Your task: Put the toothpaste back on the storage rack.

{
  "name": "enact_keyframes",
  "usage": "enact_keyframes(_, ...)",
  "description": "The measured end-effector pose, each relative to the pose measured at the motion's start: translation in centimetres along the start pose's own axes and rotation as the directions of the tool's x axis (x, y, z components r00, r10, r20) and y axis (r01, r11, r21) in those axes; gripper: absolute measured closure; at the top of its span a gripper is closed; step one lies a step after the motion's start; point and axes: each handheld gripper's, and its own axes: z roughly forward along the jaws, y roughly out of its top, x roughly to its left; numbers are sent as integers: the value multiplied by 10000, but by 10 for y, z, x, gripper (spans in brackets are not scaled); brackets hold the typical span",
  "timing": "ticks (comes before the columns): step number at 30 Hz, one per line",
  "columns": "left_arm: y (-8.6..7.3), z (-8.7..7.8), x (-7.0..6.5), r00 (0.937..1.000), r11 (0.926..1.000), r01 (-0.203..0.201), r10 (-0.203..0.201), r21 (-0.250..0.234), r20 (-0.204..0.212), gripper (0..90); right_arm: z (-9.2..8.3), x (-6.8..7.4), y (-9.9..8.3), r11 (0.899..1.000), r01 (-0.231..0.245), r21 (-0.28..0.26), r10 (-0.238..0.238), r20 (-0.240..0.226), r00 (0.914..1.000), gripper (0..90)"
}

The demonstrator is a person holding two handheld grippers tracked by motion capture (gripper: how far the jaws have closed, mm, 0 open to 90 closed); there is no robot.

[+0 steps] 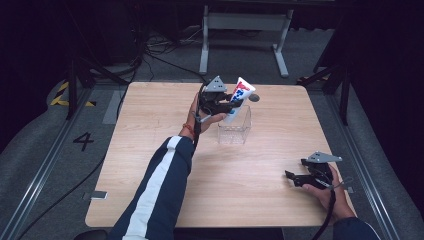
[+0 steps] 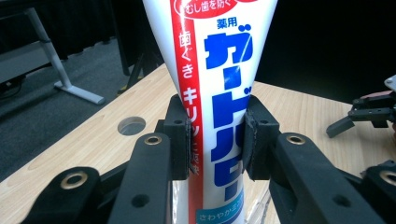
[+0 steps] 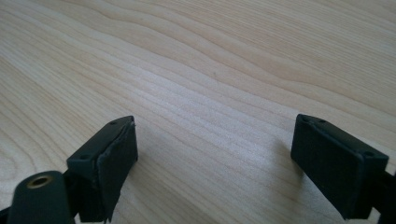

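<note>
Right gripper (image 1: 295, 178) sat spread, idle on counter (image 1: 150, 150) | left gripper (image 1: 225, 102) pinched toothpaste tube (image 1: 239, 97), we saw it tilted, lower end inside clear box (image 1: 235, 131) directly below.

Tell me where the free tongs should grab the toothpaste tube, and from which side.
Judging by its pose, take the toothpaste tube on its flat, wide upper end, above the left tongs clamped on its middle. Bring the open right tongs in from the right, jaws across the flat faces; its lower end sits in the clear box.
</note>
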Motion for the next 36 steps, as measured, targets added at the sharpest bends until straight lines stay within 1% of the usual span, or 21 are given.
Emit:
enact_keyframes(1, -2, 0, 1, 10000, 9999, 49, -49, -122, -27, 686, 0, 0, 0, 10000, -3, 0, 3, -3, 10000, 149)
enact_keyframes(2, -4, 0, 1, 9998, 9997, 178, -179, -179, -23, 686, 0, 0, 0, 10000, -6, 0, 6, -4, 10000, 149)
enact_keyframes(3, -6, 0, 1, 9999, 9997, 107, -110, -242, -129, 686, 0, 0, 0, 10000, -5, -3, 5, -6, 10000, 149)
enact_keyframes(4, -9, 1, 1, 9997, 9994, 196, -200, -290, -130, 686, 0, 0, 0, 10000, -6, -1, 6, -5, 10000, 149)
enact_keyframes(5, -9, 1, 1, 9997, 9994, 196, -200, -290, -130, 685, 0, 0, 0, 10000, -6, -1, 6, -5, 10000, 149)
enact_keyframes(6, -13, 2, 1, 9996, 9995, 191, -196, -259, -226, 685, 0, 0, 0, 10000, -4, -1, 4, -5, 10000, 149)
enact_keyframes(9, -17, 4, 2, 9994, 9993, 283, -288, -231, -208, 685, 0, 0, 0, 10000, -11, -5, 11, -7, 10000, 149)
enact_keyframes(11, -21, 5, 3, 9993, 9995, 246, -251, -204, -262, 684, 0, 0, 0, 10000, -4, -1, 4, -5, 10000, 149)
enact_keyframes(13, -24, 5, 3, 9995, 9995, 203, -209, -222, -235, 684, 0, 0, 0, 10000, -12, -3, 12, -10, 10000, 148)
enact_keyframes(15, -26, 5, 3, 9993, 9995, 250, -256, -217, -264, 684, 0, 0, 0, 10000, -12, 1, 12, -22, 10000, 147)
enact_keyframes(18, -30, 7, 3, 9995, 9994, 241, -247, -266, -198, 682, 0, 0, 0, 10000, -9, 3, 9, -23, 10000, 147)
enact_keyframes(20, -32, 8, 4, 9992, 9990, 299, -307, -329, -257, 682, 0, 0, 0, 10000, -13, 0, 13, -26, 10000, 147)
enact_keyframes(23, -36, 9, 4, 9991, 9986, 381, -387, -363, -175, 680, 0, 0, 0, 10000, -7, 3, 7, -22, 10000, 147)
enact_keyframes(26, -41, 10, 3, 9987, 9984, 484, -489, -300, -147, 678, 0, 0, 0, 10000, -8, 5, 8, -19, 10000, 147)
enact_keyframes(30, -46, 12, 2, 9991, 9990, 401, -404, -187, -150, 675, 0, 0, 0, 10000, -11, 4, 11, -27, 10000, 147)
enact_keyframes(32, -48, 13, 1, 9988, 9989, 452, -454, -121, -180, 672, 0, 0, 0, 10000, -12, 4, 12, -23, 10000, 147)
enact_keyframes(36, -52, 13, 0, 9989, 9991, 429, -430, -60, -160, 669, 0, 0, 0, 10000, -15, 5, 15, -29, 10000, 147)
